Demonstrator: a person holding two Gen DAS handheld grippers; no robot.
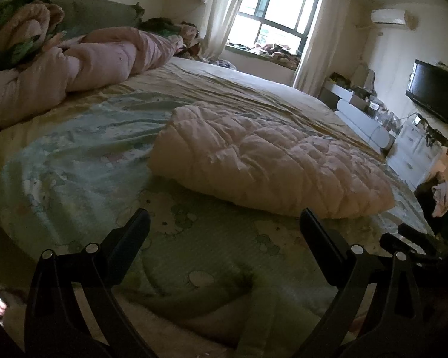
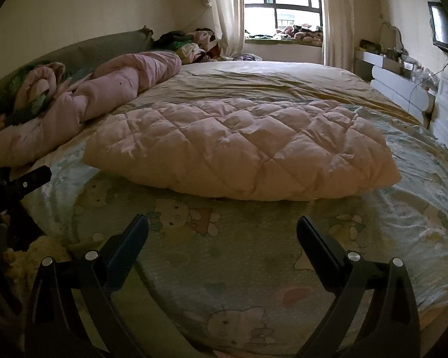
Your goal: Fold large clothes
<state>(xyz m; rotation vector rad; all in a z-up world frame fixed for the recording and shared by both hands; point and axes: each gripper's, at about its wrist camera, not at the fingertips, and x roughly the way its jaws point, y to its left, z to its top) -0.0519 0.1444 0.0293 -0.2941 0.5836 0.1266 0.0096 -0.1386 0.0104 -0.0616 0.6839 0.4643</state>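
Observation:
A pale pink quilted garment (image 1: 268, 158) lies folded into a puffy rectangle on the bed, ahead of both grippers; it also shows in the right wrist view (image 2: 242, 149). My left gripper (image 1: 224, 217) is open and empty, held above the bed's near edge, short of the garment. My right gripper (image 2: 222, 223) is open and empty, also short of the garment's near edge. The right gripper's body (image 1: 409, 241) shows at the right of the left wrist view, and the left gripper's body (image 2: 24, 185) at the left of the right wrist view.
The bed has a cartoon-print sheet (image 2: 239, 268). A rolled pink duvet (image 2: 83, 101) lies along the headboard side at left. A window (image 1: 274, 9) with curtains is at the far end. White drawers (image 1: 418, 149) and a television (image 1: 436, 89) stand at right.

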